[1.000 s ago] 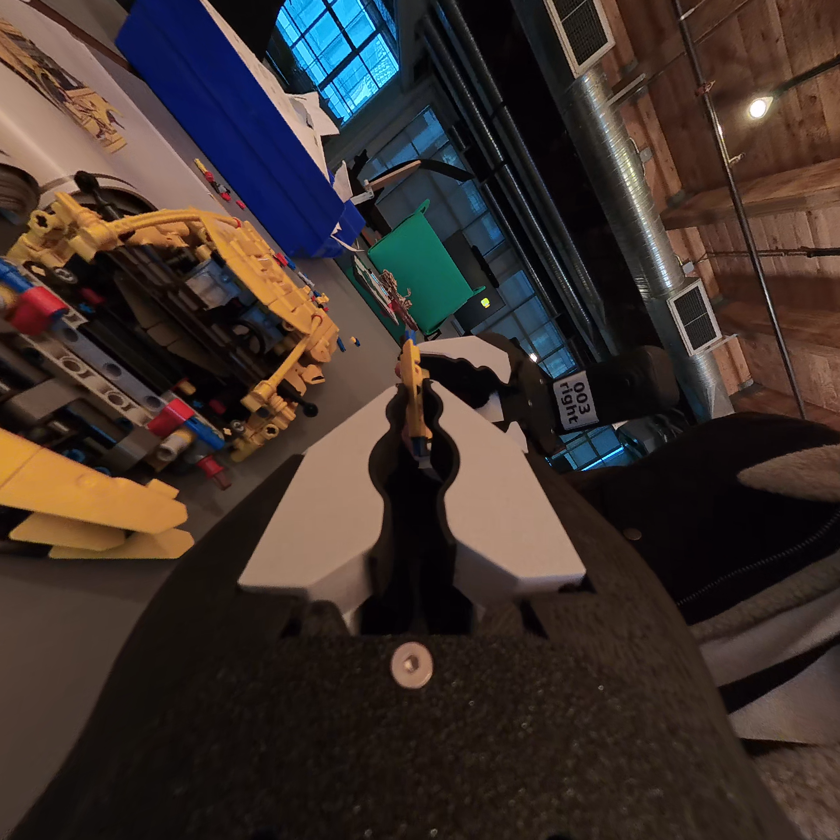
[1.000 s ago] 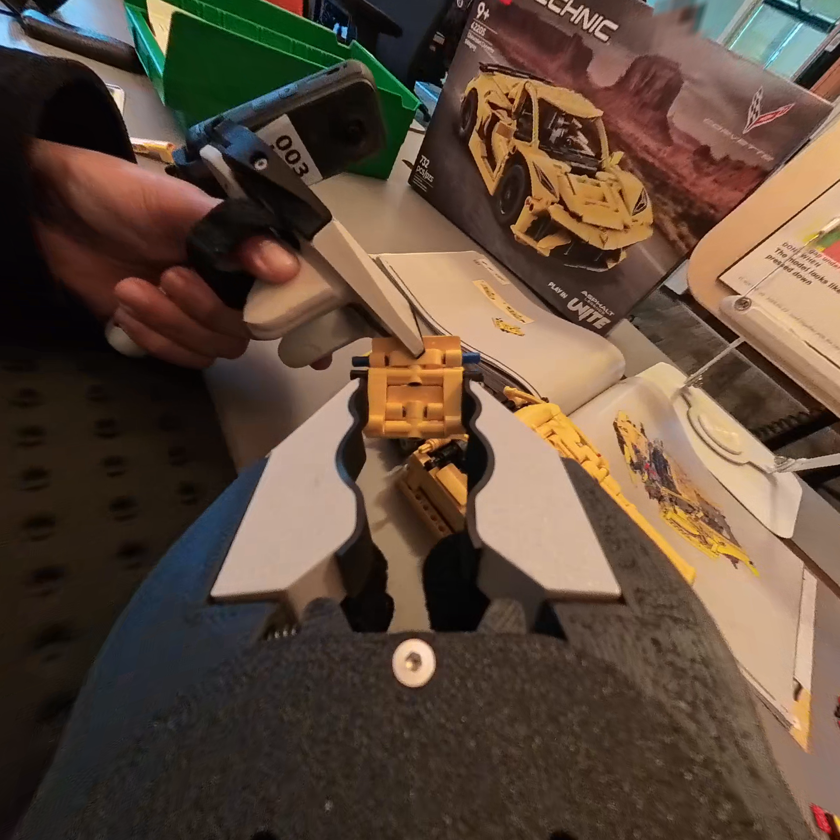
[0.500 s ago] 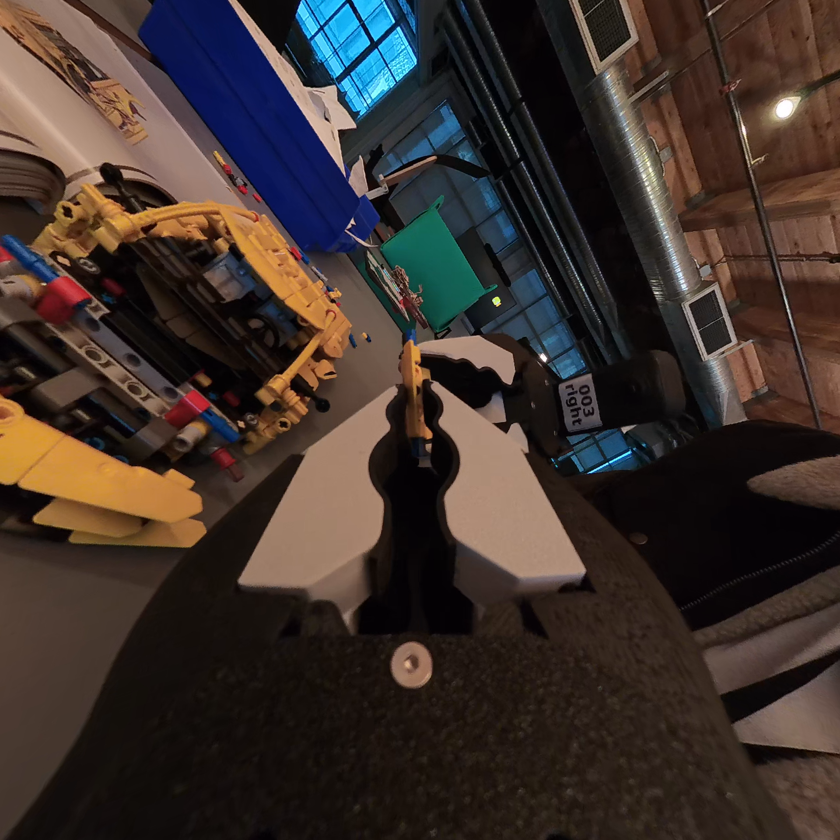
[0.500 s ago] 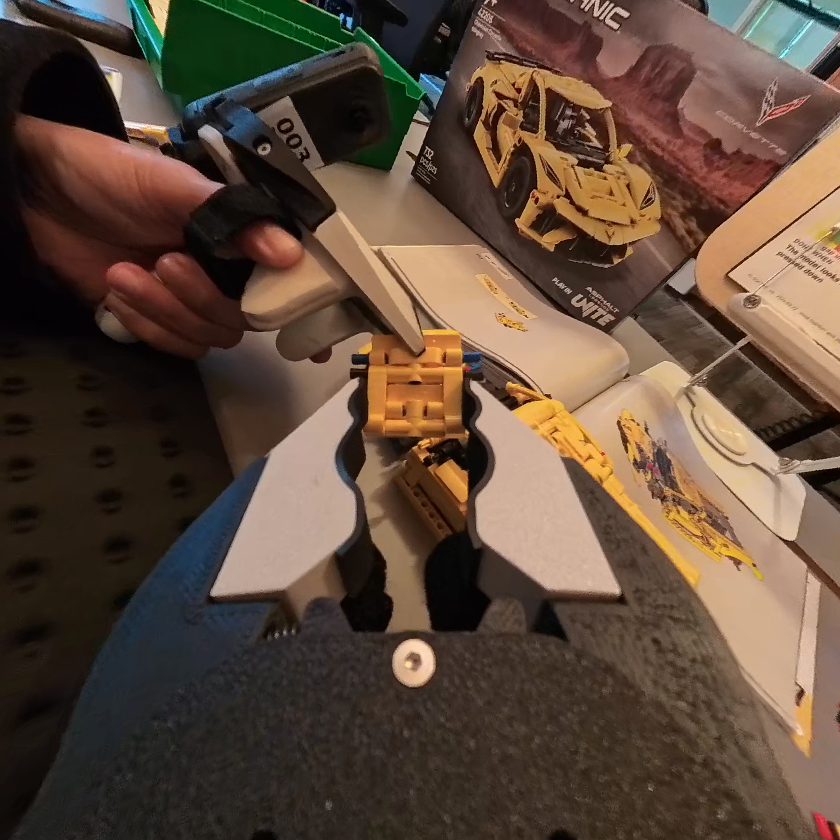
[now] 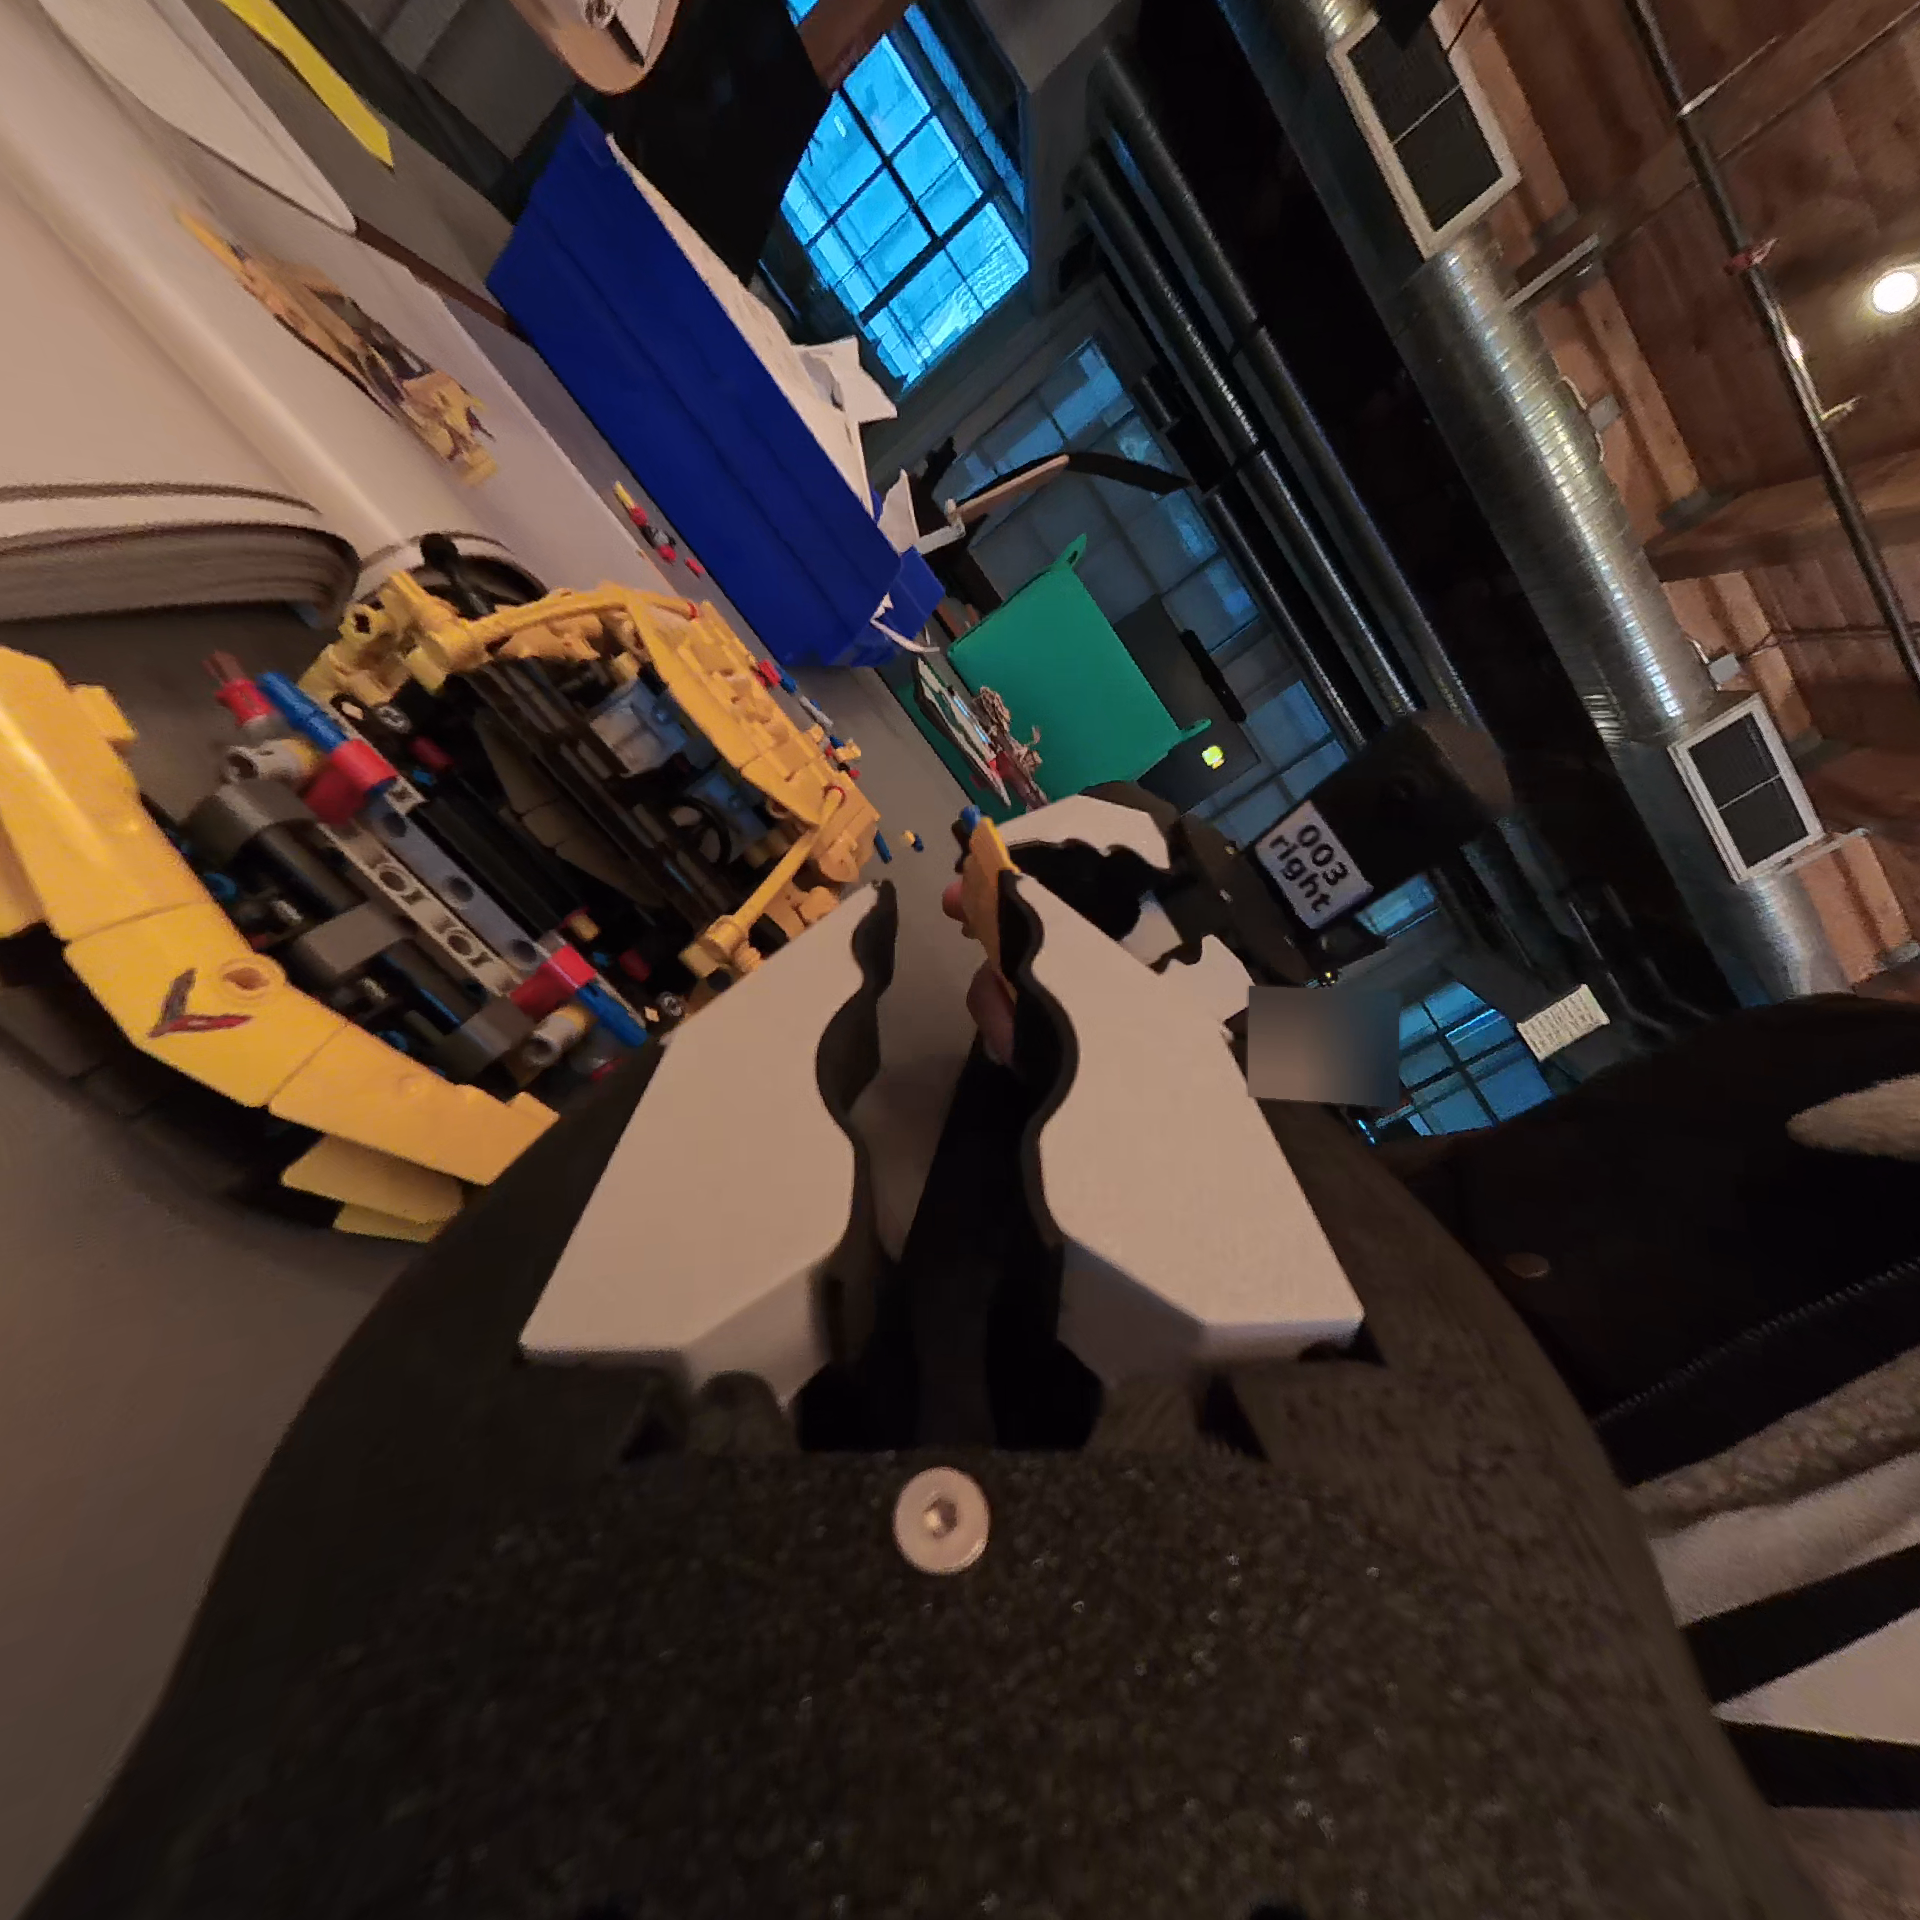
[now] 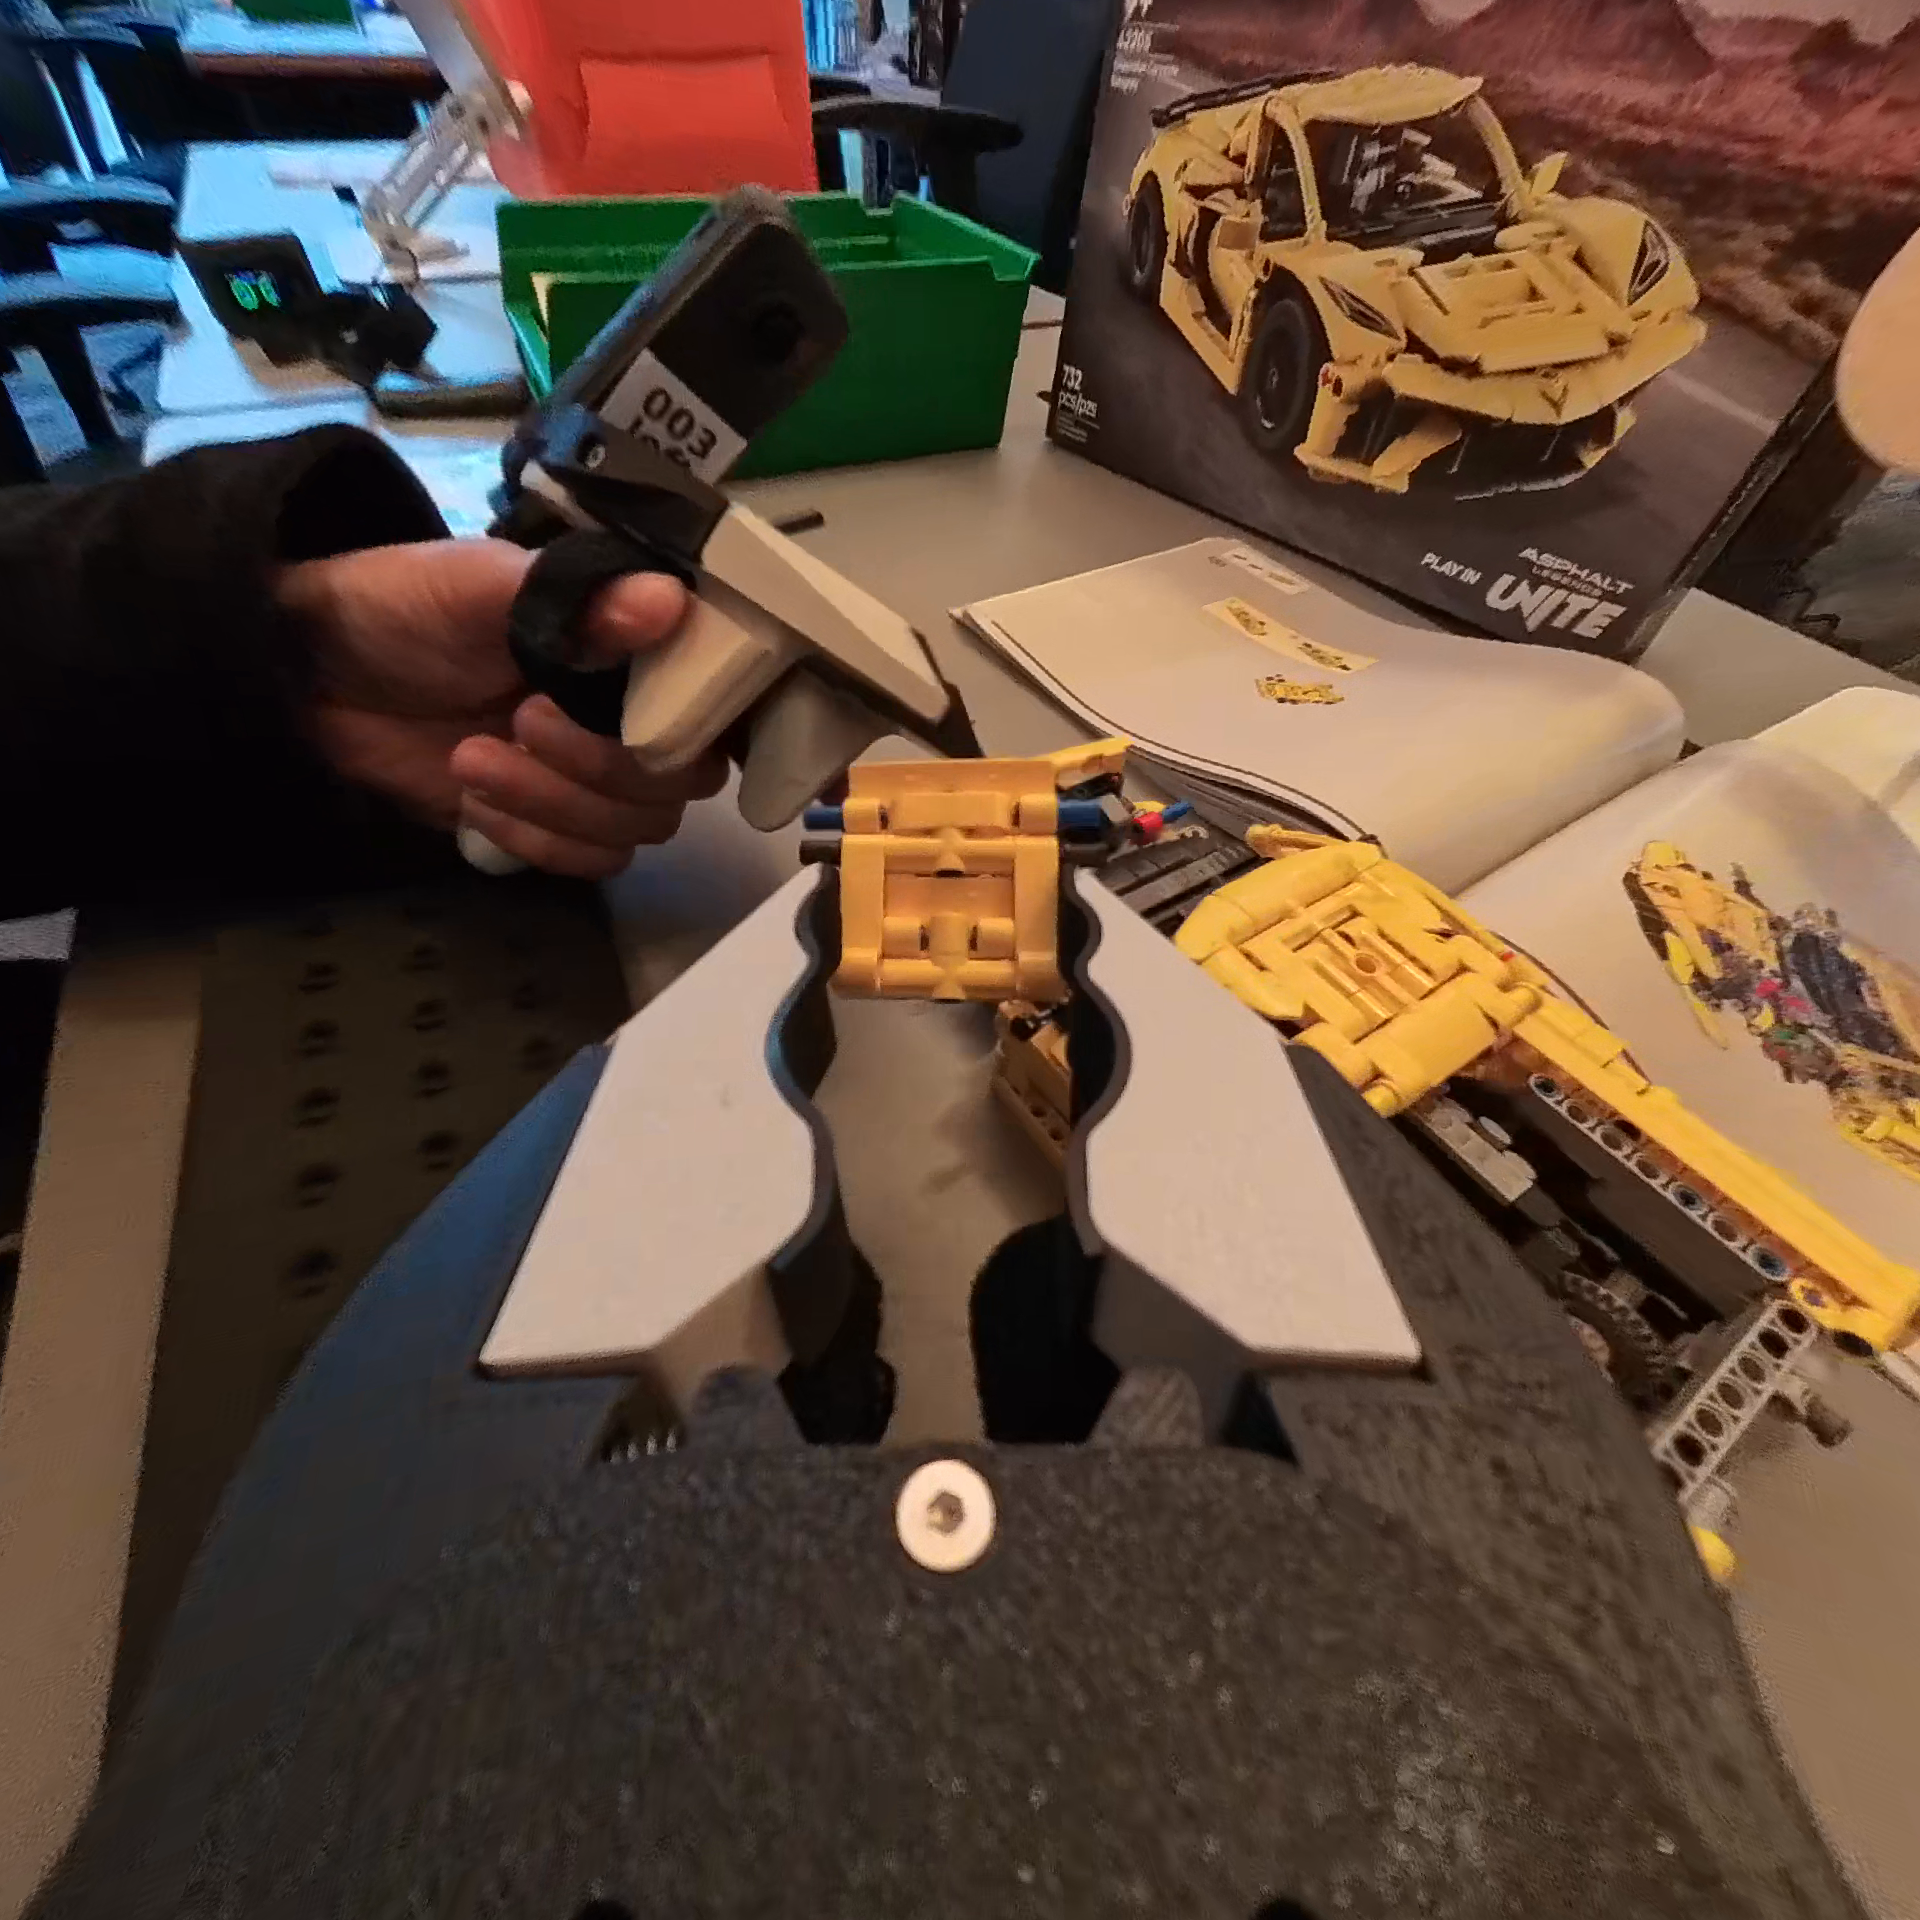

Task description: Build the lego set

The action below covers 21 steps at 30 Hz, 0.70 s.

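The right gripper holds a yellow lego subassembly clamped between its grey, wavy-edged fingers, lifted above the desk; blue pins stick out of the piece's upper corners. The left gripper stands partly open with a clear gap between its tips. Its right finger lies against the edge of the same yellow piece, and its left finger is clear of it. In the right wrist view the left gripper sits in a person's hand, just above and left of the piece. Below and to the right, the half-built yellow car lies on the desk with studded black and grey beams exposed. Beyond it rest the open instruction booklet and the set's box toward the far edge, with a green bin to the box's left.
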{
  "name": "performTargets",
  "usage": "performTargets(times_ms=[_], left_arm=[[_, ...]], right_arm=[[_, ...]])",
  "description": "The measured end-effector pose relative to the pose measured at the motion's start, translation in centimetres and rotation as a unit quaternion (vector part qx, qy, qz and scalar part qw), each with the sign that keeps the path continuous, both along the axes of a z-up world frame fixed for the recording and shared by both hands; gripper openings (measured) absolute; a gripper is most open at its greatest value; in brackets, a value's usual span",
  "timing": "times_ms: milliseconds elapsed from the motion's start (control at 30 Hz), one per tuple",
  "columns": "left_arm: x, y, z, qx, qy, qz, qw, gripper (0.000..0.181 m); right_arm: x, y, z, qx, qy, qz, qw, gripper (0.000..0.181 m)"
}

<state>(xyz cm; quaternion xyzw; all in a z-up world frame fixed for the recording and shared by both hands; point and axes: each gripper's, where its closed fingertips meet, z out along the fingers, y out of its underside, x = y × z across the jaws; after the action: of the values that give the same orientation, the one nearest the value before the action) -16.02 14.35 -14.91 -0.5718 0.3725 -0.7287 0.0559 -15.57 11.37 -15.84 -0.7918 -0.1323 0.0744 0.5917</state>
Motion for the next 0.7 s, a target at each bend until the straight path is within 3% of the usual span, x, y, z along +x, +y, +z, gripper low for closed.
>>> performTargets(times_ms=[167, 367, 467, 700], left_arm=[[-0.2, -1.2, 0.2, 0.017, -0.01, -0.023, 1.0, 0.019], [0.0, -1.6, -0.2, 0.022, 0.003, -0.032, 0.999, 0.019], [-0.1, -1.9, -0.3, 0.028, 0.006, -0.042, 0.999, 0.008], [-0.2, -1.9, -0.2, 0.021, 0.006, -0.044, 0.999, 0.006]], right_arm=[[0.2, 0.0, -0.3, -0.009, 0.015, -0.002, 1.0, 0.041], [-0.7, 0.1, -1.2, -0.015, -0.054, 0.005, 0.998, 0.04], [-0.7, 0.2, -1.3, -0.009, -0.081, 0.0, 0.997, 0.04], [-0.4, 0.2, -0.8, 0.008, -0.095, -0.011, 0.995, 0.041]])
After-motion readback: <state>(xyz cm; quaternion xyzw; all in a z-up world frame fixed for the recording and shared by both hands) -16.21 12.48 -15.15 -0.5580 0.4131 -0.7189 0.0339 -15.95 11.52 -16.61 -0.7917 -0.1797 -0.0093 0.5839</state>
